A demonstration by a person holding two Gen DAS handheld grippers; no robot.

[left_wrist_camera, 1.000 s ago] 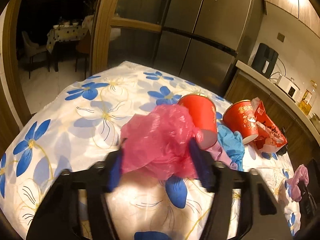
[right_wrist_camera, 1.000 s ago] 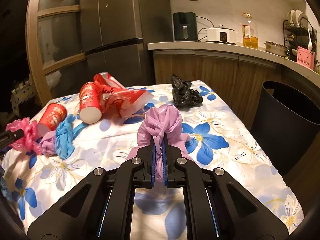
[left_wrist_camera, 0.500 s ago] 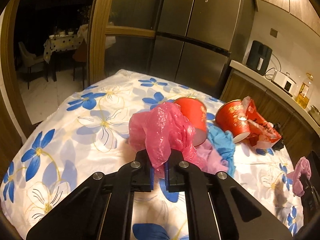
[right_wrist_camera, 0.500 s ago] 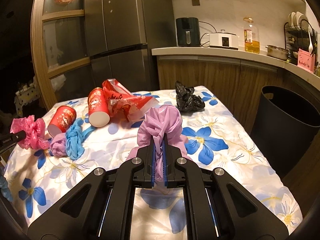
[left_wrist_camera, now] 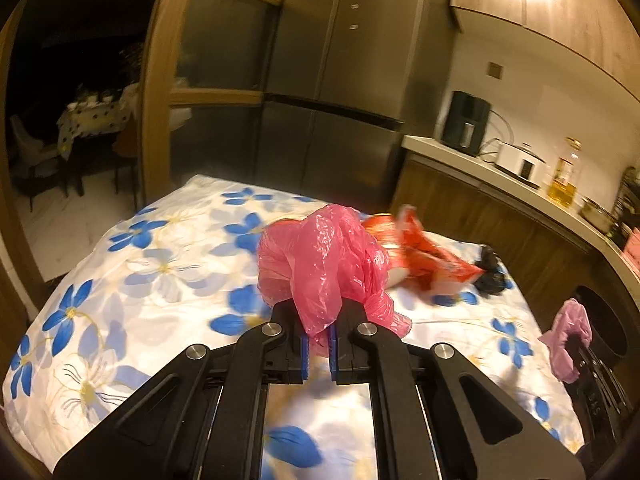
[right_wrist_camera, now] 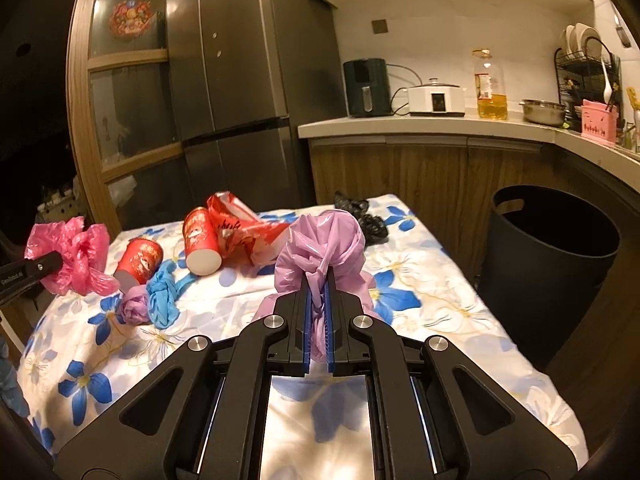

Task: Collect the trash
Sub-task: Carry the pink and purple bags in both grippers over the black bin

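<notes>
My left gripper (left_wrist_camera: 318,322) is shut on a crumpled pink plastic bag (left_wrist_camera: 320,264) and holds it above the flowered tablecloth (left_wrist_camera: 160,280); the bag also shows at the left of the right wrist view (right_wrist_camera: 70,254). My right gripper (right_wrist_camera: 318,300) is shut on a lilac plastic bag (right_wrist_camera: 320,248), lifted over the table, and it shows at the right in the left wrist view (left_wrist_camera: 568,336). Two red paper cups (right_wrist_camera: 200,240) (right_wrist_camera: 138,260), a red wrapper (right_wrist_camera: 244,228), a blue bag (right_wrist_camera: 162,294), a small lilac bag (right_wrist_camera: 132,308) and a black bag (right_wrist_camera: 360,216) lie on the table.
A black trash bin (right_wrist_camera: 548,264) stands on the floor right of the table, open at the top. A wooden counter (right_wrist_camera: 440,128) with appliances and an oil bottle runs behind. A grey fridge (right_wrist_camera: 240,80) stands at the back.
My left gripper closed on the pink bag and lifted it off the table, rising and turning right. My right gripper rose a little with the lilac bag still in it.
</notes>
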